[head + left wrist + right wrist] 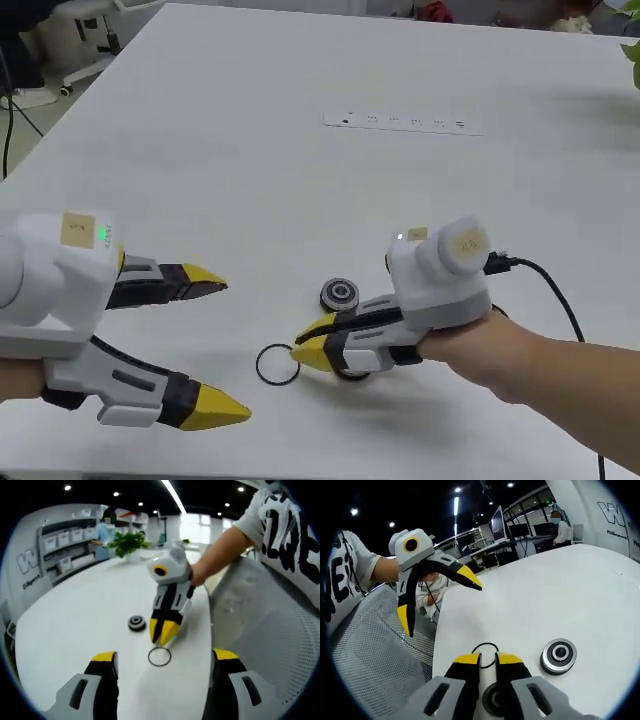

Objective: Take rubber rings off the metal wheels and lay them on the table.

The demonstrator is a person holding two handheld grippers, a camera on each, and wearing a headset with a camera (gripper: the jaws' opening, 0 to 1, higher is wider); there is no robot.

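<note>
One thin black rubber ring [257, 365] is seen lying flat & loose on the white worktop [300, 180], w/ bare surface showing through its middle, just in front of the tips of the right tongs [312, 347]. A round metal wheel [339, 294], w/ dark & silver concentric bands, is laid flat near the ring, apart from it. A 2nd wheel [495, 700] is laid flat beneath the right tongs, partly hidden.

The head view looked steeply down at the desk [300, 180] from close above. Both gripper views sat low over it, facing each other, sharing the ring [159, 657] at lower centre.
</note>
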